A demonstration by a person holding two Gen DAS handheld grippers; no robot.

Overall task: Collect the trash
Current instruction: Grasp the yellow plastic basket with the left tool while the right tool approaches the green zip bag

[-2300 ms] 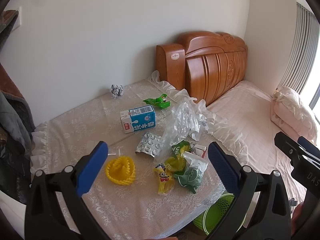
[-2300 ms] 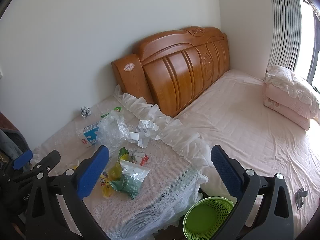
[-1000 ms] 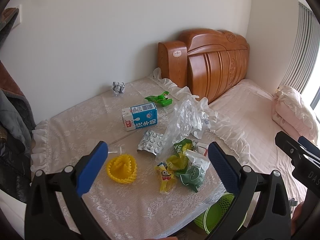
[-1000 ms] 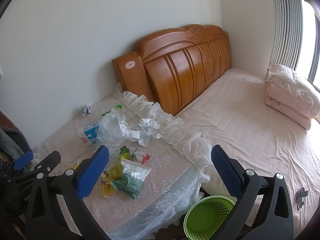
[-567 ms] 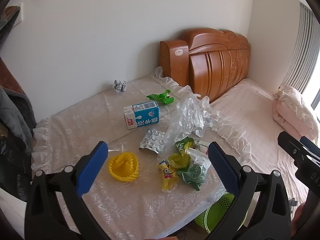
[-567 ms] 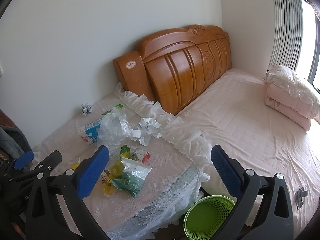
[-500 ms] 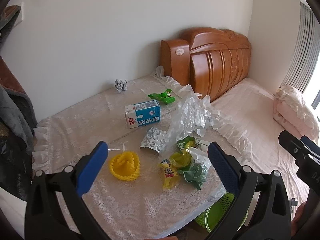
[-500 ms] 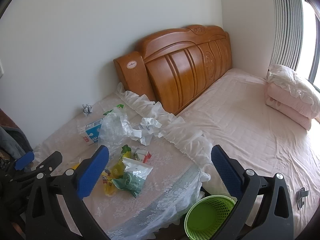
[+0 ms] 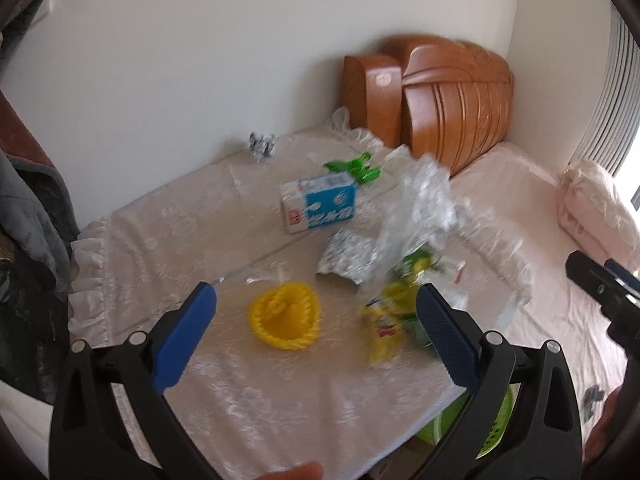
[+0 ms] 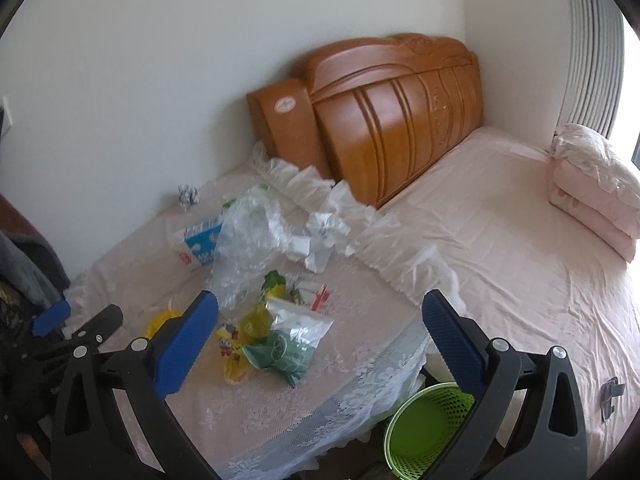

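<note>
Trash lies on a lace-covered table (image 9: 168,240): a blue milk carton (image 9: 318,206), a yellow heart-shaped cup (image 9: 285,315), a silver blister pack (image 9: 346,258), a crumpled clear plastic bag (image 9: 420,208), green and yellow snack wrappers (image 10: 280,340), a green wrapper (image 9: 354,168), a foil ball (image 9: 262,146) and crumpled paper (image 10: 322,236). A green mesh bin (image 10: 424,428) stands on the floor by the table's near corner. My left gripper (image 9: 316,320) is open above the yellow cup. My right gripper (image 10: 320,326) is open above the table's near edge.
A bed with a pink sheet (image 10: 500,240), a wooden headboard (image 10: 384,120) and folded pink bedding (image 10: 592,184) lies to the right. Dark clothes (image 9: 24,208) hang at the left. The white wall (image 9: 200,60) runs behind the table.
My left gripper has moved forward and left toward the table, so the trash looks closer and blurred. My right gripper has drifted slightly forward. Both stay open.
</note>
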